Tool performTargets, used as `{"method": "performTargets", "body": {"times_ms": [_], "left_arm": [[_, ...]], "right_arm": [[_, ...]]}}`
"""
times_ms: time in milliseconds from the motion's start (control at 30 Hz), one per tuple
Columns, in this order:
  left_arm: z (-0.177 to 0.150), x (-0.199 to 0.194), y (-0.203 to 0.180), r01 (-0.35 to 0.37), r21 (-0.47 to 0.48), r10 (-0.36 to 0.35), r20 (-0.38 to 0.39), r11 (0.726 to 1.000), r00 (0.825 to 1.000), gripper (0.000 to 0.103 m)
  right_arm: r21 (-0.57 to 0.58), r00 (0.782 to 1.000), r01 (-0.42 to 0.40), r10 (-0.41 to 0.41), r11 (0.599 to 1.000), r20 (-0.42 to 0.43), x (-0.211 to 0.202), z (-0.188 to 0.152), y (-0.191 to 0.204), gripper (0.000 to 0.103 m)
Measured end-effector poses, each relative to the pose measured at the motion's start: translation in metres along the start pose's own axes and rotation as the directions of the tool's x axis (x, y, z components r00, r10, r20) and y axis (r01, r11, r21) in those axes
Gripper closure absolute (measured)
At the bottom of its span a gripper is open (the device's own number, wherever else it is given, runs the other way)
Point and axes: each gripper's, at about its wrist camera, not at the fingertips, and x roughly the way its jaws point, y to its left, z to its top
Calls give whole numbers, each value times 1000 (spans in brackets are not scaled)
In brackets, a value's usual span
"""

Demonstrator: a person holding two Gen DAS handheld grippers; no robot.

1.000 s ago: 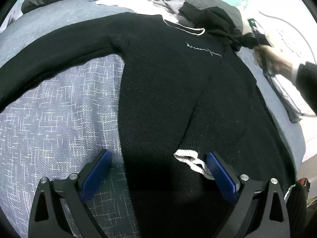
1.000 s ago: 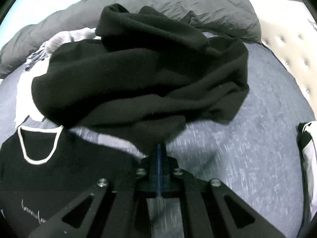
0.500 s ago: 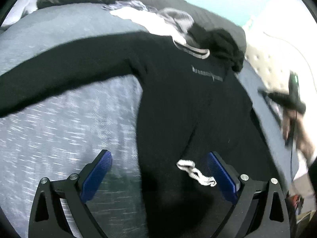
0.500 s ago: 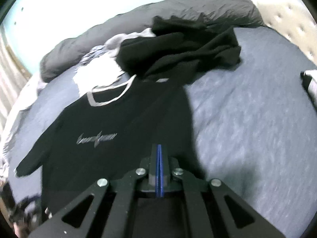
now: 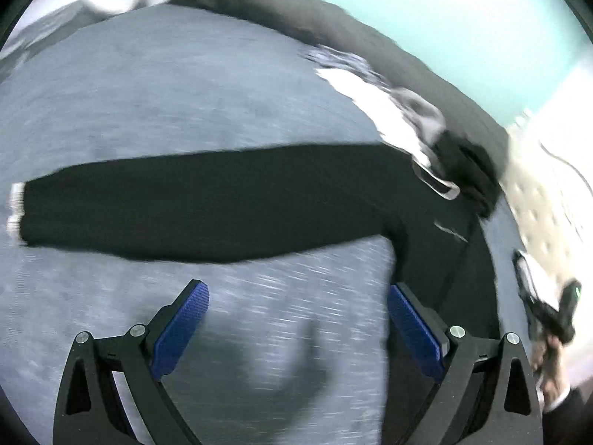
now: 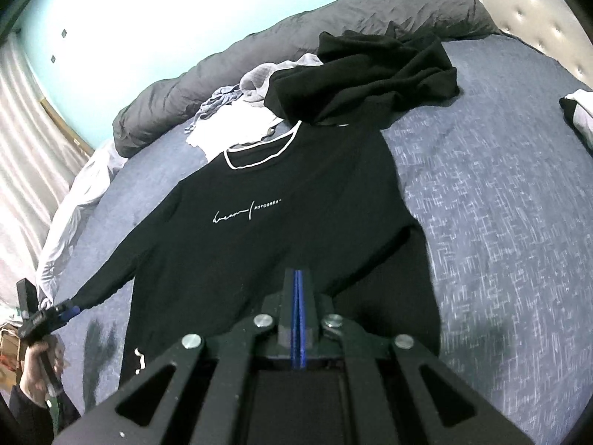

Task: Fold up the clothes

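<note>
Lying flat on a blue-grey bedspread (image 6: 500,204), a black long-sleeve sweater (image 6: 281,222) w/ white neckline trim and a small white script logo on the chest faces up, collar toward the far end of the bed. Its one sleeve (image 5: 207,204) stretches straight out across the cover, white cuff at the end; the other sleeve appears folded in over the body, though the black-on-black fabric makes that hard to read. Left gripper (image 5: 296,319) hangs above bare bedspread just beside the sweater's body, blue pads spread wide, nothing between them; left wrist view is motion-blurred. Right gripper (image 6: 298,319) sits over the sweater's lower part, its blue pads pressed together; no cloth can be seen between them. A crumpled black garment (image 6: 374,74) is heaped just past the collar, touching it, next to a white garment (image 6: 229,126) and pale grey clothing (image 6: 259,78). A dark grey duvet (image 6: 333,26) is rolled along the far edge, below a turquoise wall (image 5: 463,18). Tufted cream headboard (image 6: 537,15) at right. Person's left hand (image 6: 37,367) grips the left tool's handle at frame edge.
</note>
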Motion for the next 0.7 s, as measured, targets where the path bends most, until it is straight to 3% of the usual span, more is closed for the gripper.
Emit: {"method": "performTargets", "body": {"times_ms": [233, 433, 700], "left_arm": [[24, -22, 77, -121, -118, 124, 22, 986, 992, 4], [40, -29, 120, -214, -128, 216, -1, 968, 976, 4], [44, -28, 156, -244, -182, 245, -16, 953, 969, 5]], "right_arm": [[-3, 1000, 6, -6, 1000, -6, -2, -2, -1, 102], [-7, 1000, 0, 0, 1000, -10, 1, -2, 3, 102], [-24, 1000, -9, 8, 1000, -26, 10, -4, 15, 102]]}}
